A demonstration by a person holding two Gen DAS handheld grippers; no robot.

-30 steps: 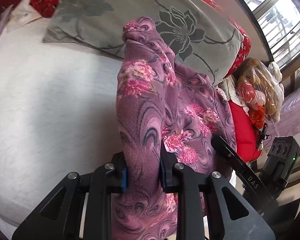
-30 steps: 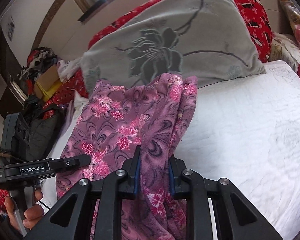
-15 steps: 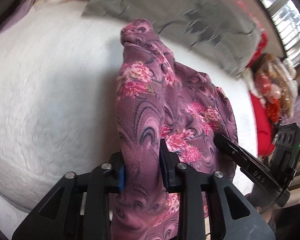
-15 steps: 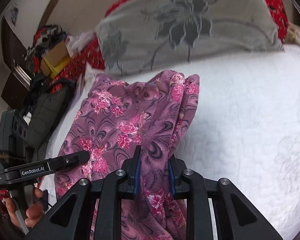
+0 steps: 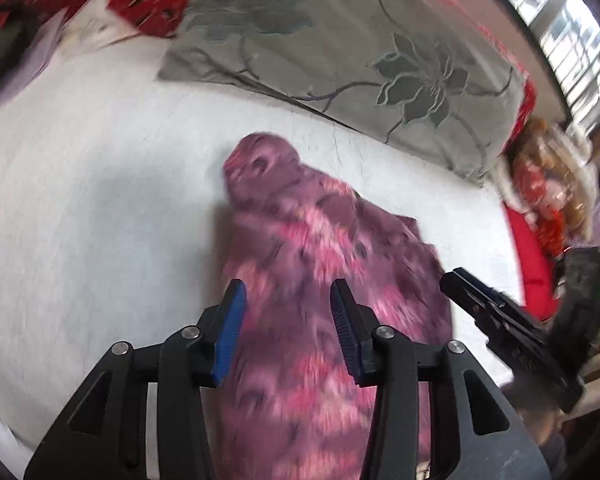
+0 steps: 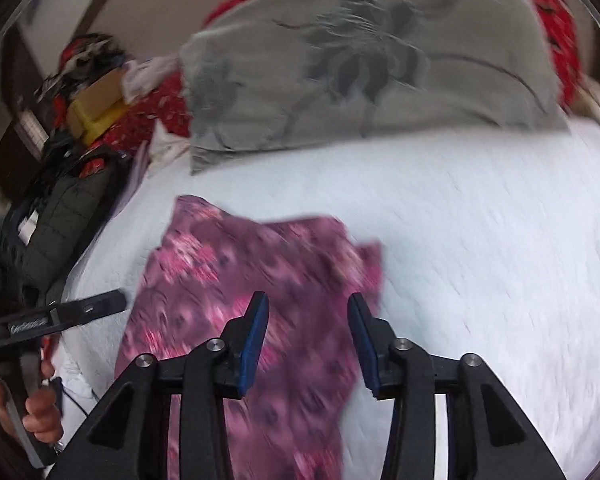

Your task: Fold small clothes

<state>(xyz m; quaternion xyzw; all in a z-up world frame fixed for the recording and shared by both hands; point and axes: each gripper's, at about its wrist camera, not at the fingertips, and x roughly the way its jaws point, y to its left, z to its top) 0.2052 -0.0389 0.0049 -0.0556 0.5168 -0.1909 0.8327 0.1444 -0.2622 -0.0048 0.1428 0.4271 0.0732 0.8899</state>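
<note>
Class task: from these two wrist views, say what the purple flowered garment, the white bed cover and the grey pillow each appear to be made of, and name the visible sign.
Purple flowered garment: probably a fleecy knit, since it looks matte and slumps in soft folds. White bed cover: likely quilted cotton, with a faintly stitched, dull surface. Grey pillow: seemingly woven cloth with a slightly raised flower pattern.

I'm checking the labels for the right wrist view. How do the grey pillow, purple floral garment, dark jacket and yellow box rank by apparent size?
1. grey pillow
2. purple floral garment, though nearness enlarges it
3. dark jacket
4. yellow box
</note>
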